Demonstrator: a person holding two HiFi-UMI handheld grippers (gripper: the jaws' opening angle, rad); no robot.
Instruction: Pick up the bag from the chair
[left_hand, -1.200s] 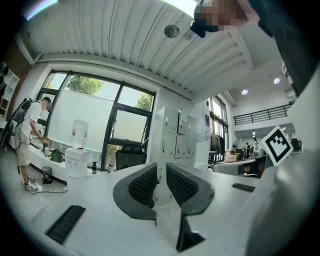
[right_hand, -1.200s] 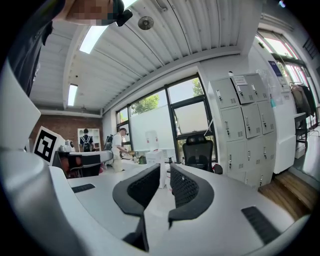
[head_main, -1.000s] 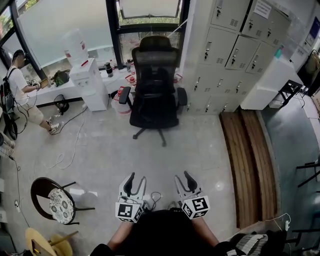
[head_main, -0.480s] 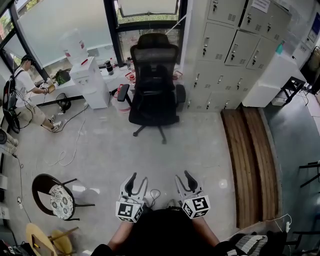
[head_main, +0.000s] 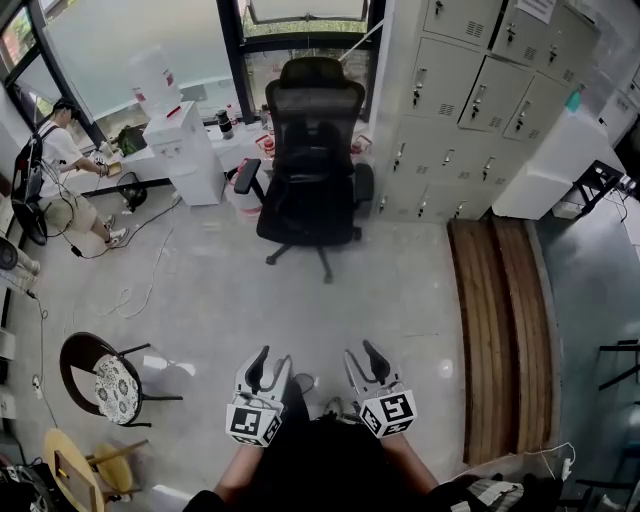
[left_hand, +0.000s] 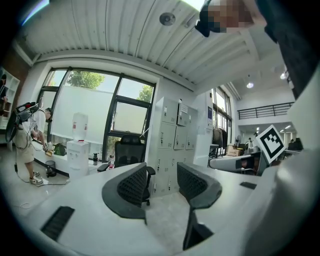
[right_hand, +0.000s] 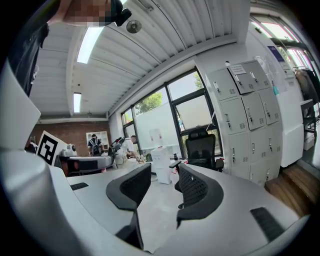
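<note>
A black office chair (head_main: 312, 150) stands on the grey floor in front of the window, well ahead of me. Its seat is dark, and I cannot make out a bag on it from here. My left gripper (head_main: 270, 362) and right gripper (head_main: 364, 358) hover side by side low in the head view. Both are far short of the chair. The left gripper (left_hand: 162, 187) stands open with nothing between its jaws, and the chair (left_hand: 129, 150) shows small beyond them. The right gripper (right_hand: 162, 187) is open and empty too, with the chair (right_hand: 201, 147) behind its right jaw.
A white water dispenser (head_main: 185, 150) stands left of the chair and grey lockers (head_main: 480, 100) to its right. Wooden planks (head_main: 500, 330) run along the right. A person (head_main: 60, 170) stands by the window at the left. Cables (head_main: 130, 290) trail on the floor near a small round-seat chair (head_main: 110, 385).
Both grippers have shifted slightly over the floor, still side by side with the same jaw gap. The person by the window has moved along the counter.
</note>
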